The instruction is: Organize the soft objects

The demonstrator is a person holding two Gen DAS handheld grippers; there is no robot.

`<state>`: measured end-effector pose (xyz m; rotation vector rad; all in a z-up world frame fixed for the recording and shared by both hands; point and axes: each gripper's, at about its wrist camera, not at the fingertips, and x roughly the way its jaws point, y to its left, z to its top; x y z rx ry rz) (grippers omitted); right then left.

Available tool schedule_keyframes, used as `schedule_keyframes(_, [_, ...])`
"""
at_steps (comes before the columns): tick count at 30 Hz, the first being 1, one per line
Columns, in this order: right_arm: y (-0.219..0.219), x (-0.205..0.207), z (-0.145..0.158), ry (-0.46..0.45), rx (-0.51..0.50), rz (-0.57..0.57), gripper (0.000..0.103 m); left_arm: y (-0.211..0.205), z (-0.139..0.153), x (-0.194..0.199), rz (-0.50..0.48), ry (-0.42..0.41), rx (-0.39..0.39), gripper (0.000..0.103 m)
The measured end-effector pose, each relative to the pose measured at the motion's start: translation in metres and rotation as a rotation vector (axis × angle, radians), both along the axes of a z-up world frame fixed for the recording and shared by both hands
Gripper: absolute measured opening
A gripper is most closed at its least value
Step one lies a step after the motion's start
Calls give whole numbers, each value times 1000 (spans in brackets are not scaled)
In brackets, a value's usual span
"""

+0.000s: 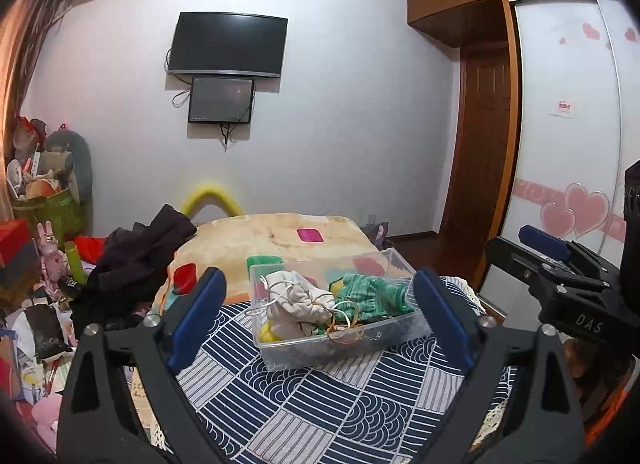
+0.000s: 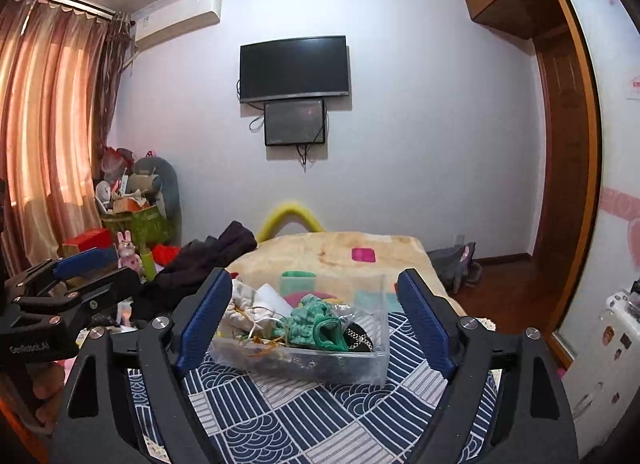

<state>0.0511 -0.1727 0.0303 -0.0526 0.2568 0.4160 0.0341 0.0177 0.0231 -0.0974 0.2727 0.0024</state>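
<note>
A clear plastic box (image 1: 340, 328) sits on a blue-and-white patterned cloth (image 1: 320, 396) spread over the near end of a bed (image 1: 256, 240). In the left wrist view the box lies at about 12 o'clock from the left gripper (image 1: 318, 320), between the lines of its two blue-padded fingers but apart from both. That gripper is spread wide and has hold of nothing.

Inside the box, a cream drawstring pouch (image 1: 296, 302) lies toward the 9 o'clock side, and a green knitted piece (image 1: 368, 296) lies toward 3 o'clock, touching the pouch. Thin gold-coloured loops (image 1: 344, 320) rest over both near the front wall. A bit of yellow shows under the pouch.

From the right wrist view the same box (image 2: 304, 344) lies at 12 o'clock from the right gripper (image 2: 316, 324), whose fingers are also spread wide with nothing between them. Here a dark item with a pale chain (image 2: 358, 338) shows beside the green knit (image 2: 316, 324), at its 3 o'clock.

A heap of dark clothes (image 1: 136, 264) lies on the bed at 10 o'clock from the box.
</note>
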Motion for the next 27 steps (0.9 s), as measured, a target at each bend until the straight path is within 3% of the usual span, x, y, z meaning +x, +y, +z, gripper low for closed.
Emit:
schedule_keyframes(8, [-6, -9, -2, -16, 27, -24, 102, -9, 3, -17, 29, -29, 38, 102])
schedule_keyframes(27, [-8, -17, -1, -27, 32, -16, 103, -16, 3, -22, 44, -47, 49, 103])
